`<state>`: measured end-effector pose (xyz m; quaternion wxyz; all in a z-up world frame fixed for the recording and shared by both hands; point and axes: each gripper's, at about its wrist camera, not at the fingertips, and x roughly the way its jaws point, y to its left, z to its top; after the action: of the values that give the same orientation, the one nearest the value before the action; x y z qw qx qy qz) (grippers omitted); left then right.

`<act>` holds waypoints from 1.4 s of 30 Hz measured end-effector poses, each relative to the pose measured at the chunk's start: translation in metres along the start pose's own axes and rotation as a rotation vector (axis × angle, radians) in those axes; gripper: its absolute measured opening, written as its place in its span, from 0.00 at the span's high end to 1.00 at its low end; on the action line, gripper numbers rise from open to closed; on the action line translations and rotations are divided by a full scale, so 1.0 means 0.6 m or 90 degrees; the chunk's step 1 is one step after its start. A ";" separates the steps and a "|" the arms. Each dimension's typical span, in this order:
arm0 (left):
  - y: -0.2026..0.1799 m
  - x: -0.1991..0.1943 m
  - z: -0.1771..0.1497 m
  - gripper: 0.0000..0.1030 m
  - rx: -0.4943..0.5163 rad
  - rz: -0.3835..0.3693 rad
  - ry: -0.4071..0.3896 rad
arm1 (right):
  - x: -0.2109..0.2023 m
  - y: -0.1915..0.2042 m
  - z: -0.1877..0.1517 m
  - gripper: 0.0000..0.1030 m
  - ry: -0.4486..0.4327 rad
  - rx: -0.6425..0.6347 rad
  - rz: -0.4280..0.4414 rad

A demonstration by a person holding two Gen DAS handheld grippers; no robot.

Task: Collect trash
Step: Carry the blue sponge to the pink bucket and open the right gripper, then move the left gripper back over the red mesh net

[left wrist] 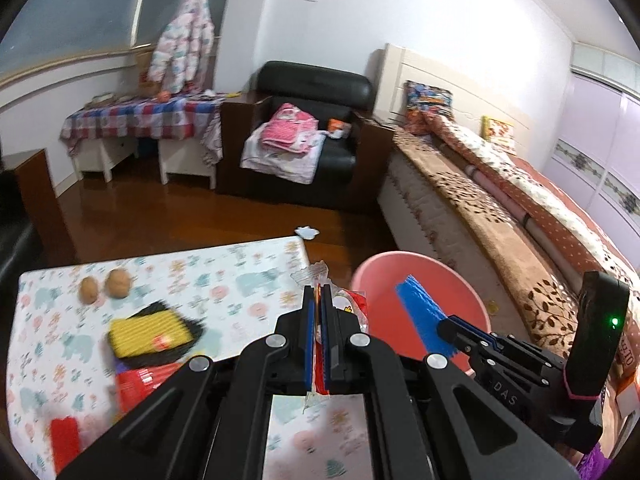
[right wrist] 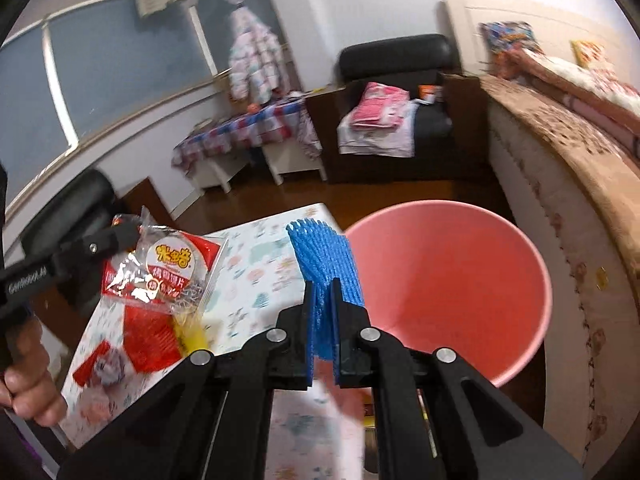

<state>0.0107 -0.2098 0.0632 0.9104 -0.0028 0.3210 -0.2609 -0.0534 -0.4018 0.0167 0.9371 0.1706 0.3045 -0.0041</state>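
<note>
My left gripper [left wrist: 319, 294] is shut on a red and clear snack wrapper [left wrist: 352, 302], held above the table's right edge. The right wrist view shows that wrapper [right wrist: 164, 272] hanging from the left gripper [right wrist: 128, 230]. My right gripper [right wrist: 325, 286] is shut on a blue foam net sleeve [right wrist: 326, 256], just left of the pink bin [right wrist: 452, 280]. From the left wrist view, the blue sleeve [left wrist: 420, 308] and the right gripper [left wrist: 444, 326] hang over the pink bin [left wrist: 372, 280], which stands on the floor between table and bed.
On the patterned tablecloth [left wrist: 224, 280] lie two brown round items [left wrist: 106, 284], a yellow packet on a black tray [left wrist: 148, 332] and red packets [left wrist: 136, 384]. A bed [left wrist: 500, 208] runs along the right. An armchair [left wrist: 308, 136] stands behind, with white scrap [left wrist: 307, 232] on the floor.
</note>
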 end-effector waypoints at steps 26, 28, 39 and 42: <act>-0.131 0.105 -0.006 0.65 0.053 -0.068 0.040 | -0.006 -0.102 -0.021 0.64 0.000 0.074 -0.063; -0.125 0.099 -0.009 0.64 0.046 -0.064 0.039 | -0.013 -0.094 -0.020 0.64 -0.009 0.067 -0.064; -0.058 0.037 -0.028 0.64 0.016 -0.015 0.025 | -0.036 -0.020 -0.030 0.61 -0.037 0.012 -0.019; -0.030 0.014 -0.037 0.64 0.009 0.005 0.019 | -0.032 0.005 -0.034 0.57 -0.028 -0.005 -0.001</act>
<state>-0.0053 -0.2256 0.0435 0.9067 0.0089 0.3323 -0.2596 -0.0805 -0.3940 0.0132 0.9443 0.1665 0.2838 -0.0069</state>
